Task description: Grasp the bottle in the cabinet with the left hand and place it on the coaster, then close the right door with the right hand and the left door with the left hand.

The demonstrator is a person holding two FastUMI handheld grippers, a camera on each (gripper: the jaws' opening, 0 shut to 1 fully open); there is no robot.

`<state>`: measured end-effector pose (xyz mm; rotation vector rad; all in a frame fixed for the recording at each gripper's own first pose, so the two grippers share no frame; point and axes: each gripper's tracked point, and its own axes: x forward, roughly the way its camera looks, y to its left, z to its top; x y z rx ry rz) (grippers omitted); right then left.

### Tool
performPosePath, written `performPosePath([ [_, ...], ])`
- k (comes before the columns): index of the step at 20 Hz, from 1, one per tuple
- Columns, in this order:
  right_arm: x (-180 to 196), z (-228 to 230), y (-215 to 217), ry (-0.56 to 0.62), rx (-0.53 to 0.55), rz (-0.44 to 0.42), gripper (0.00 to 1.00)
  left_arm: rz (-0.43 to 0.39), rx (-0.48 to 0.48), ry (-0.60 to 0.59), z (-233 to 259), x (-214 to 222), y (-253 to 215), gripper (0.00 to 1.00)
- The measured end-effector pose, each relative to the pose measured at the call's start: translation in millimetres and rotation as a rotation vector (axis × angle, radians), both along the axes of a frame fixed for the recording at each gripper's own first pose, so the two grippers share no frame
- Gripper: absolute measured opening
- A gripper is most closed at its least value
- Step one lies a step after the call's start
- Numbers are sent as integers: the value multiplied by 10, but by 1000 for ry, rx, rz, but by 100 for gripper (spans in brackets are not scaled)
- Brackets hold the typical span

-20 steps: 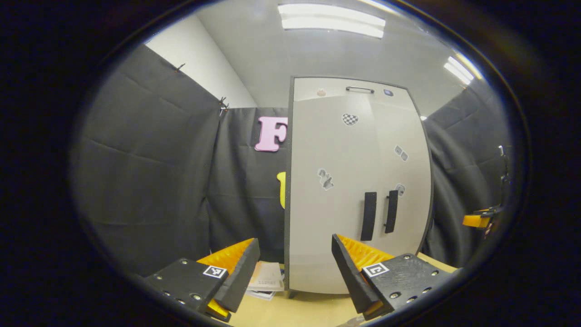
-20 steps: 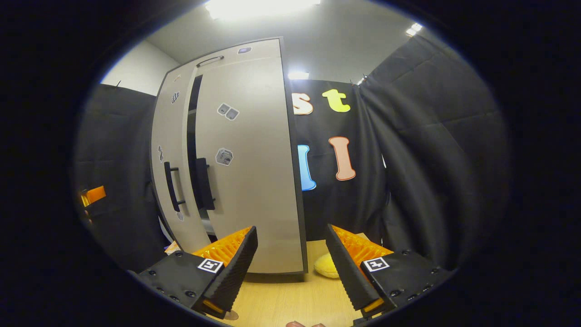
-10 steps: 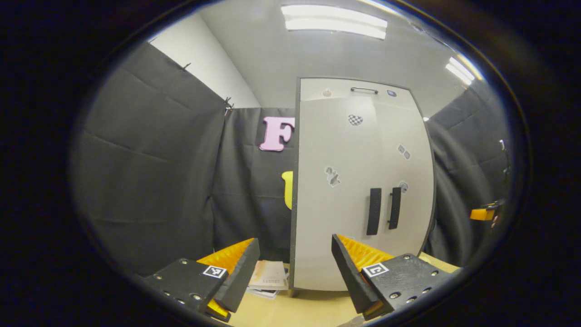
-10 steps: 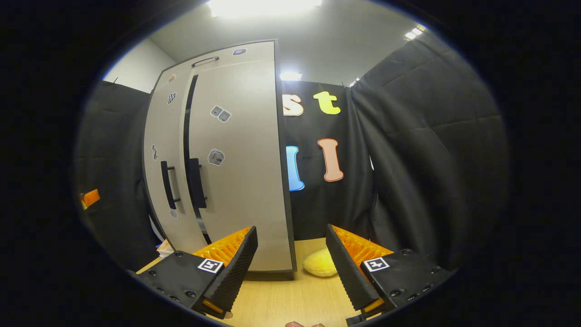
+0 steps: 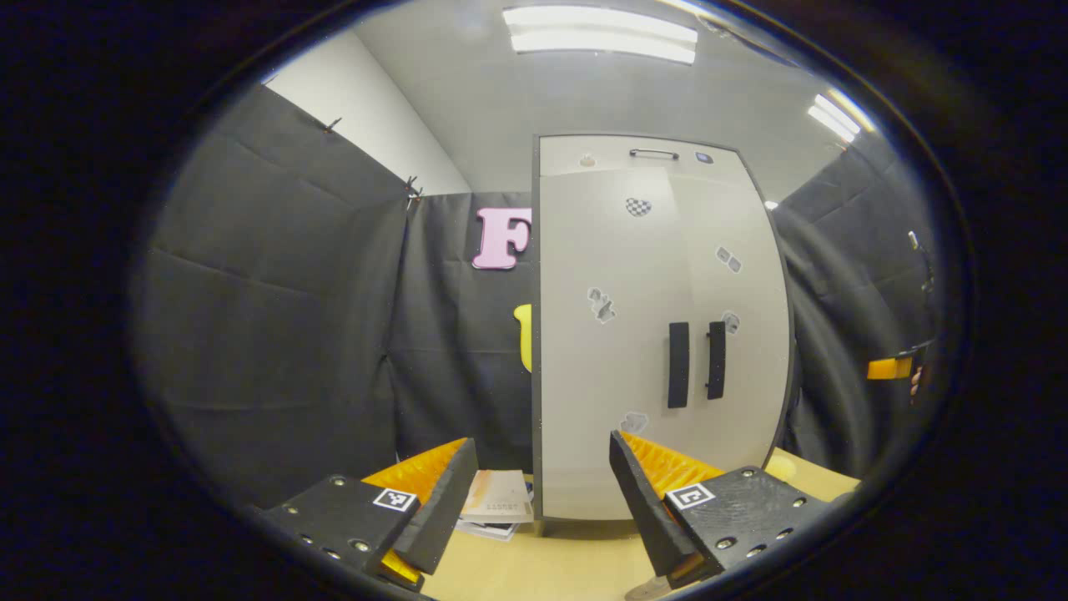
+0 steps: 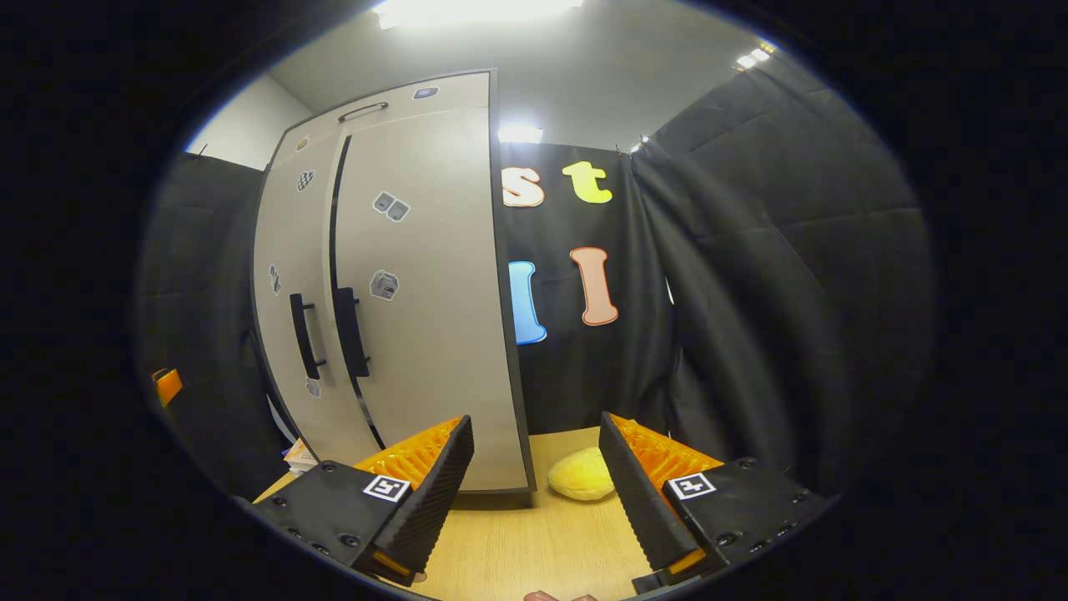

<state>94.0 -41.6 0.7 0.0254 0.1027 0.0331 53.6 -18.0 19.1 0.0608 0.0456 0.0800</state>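
Ahead of left hand-held gripper (image 5: 534,492), cabinet (image 5: 659,334) standing on desk (image 5: 542,568), left door (image 5: 613,334) and right door (image 6: 417,292) looking closed. Both hand-held grippers hanging open, gripping nothing; right hand-held gripper (image 6: 538,476) facing yellow object (image 6: 581,473) beside cabinet.

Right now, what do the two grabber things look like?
Both look alike. The left gripper and the right gripper each have two black wedge fingers with a ribbed face. Orange ridged pieces back the fingers. Each finger's black base carries a small black-and-white square marker and little round screws.
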Motion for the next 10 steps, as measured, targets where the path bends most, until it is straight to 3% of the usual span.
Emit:
performPosePath([
  [2, -13, -48, -118, 18, 18, -35, 96, -27, -26, 52, -168, -45, -96, 92],
  [3, -41, -88, -166, 30, 29, -49, 92, -30, -32, 73, -215, -59, -140, 99],
  [4, -69, -111, -213, 40, 36, -59, 96, -37, -31, 85, -252, -83, -174, 93],
  [6, -111, -156, -308, 51, 25, -71, 96, -47, -17, 97, -282, -73, -223, 93],
  [7, -116, -186, -371, 55, 11, -75, 92, -47, -8, 101, -286, -80, -236, 99],
  [10, -75, -216, -549, 48, -4, -70, 96, -31, 19, 111, -259, -75, -293, 99],
])
